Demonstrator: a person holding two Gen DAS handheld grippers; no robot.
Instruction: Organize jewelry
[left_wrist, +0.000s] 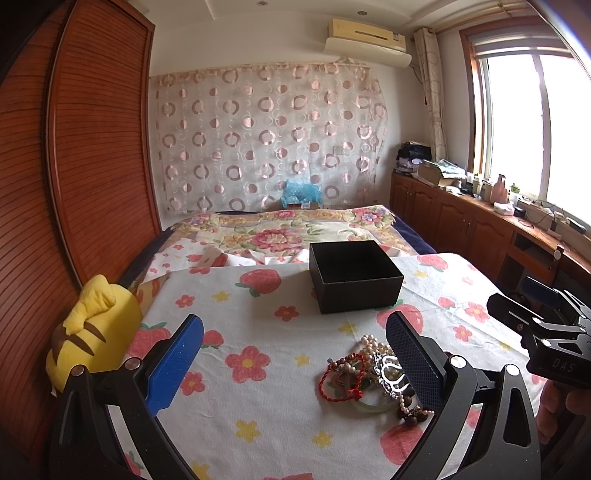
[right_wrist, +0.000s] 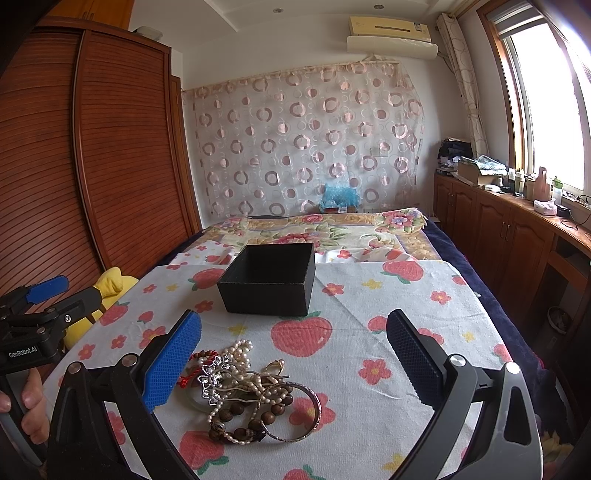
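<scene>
Pearl-tangled jewelry (right_wrist: 251, 391) (between right hand-held gripper (right_wrist: 295, 365) fingers)

Around the black box (right_wrist: 269, 278) the strawberry cloth (right_wrist: 373, 373) lies bare on both sides. Just this side of the box, the jewelry heap (right_wrist: 243, 391) blocks the middle. Left of the box, a yellow plush (left_wrist: 92, 332) crowds the cloth's edge.

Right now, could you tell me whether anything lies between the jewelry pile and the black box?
Nothing visible does: only bare strawberry-print cloth separates the jewelry pile from the open black box, and both claws stand open.
</scene>
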